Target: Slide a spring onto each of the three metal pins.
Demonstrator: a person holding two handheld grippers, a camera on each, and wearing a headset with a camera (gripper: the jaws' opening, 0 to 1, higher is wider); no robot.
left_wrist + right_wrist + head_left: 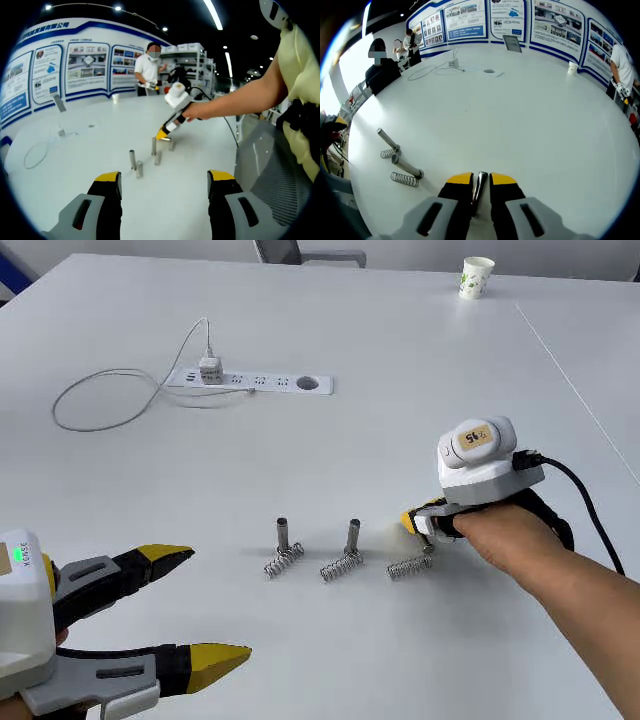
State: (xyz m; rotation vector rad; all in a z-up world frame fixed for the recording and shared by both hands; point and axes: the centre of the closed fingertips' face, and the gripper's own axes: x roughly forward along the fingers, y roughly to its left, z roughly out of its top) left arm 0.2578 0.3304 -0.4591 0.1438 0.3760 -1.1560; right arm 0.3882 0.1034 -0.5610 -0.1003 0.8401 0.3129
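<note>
My right gripper (418, 524) is closed on the third pin (480, 186), directly above the nearest spring (410, 566), which lies flat on the table (420, 390) with its long axis sideways, while my left gripper (220, 602) is open, well apart to the left.

Head view looks down; both gripper views, table-low, share the pins (283, 533).
</note>
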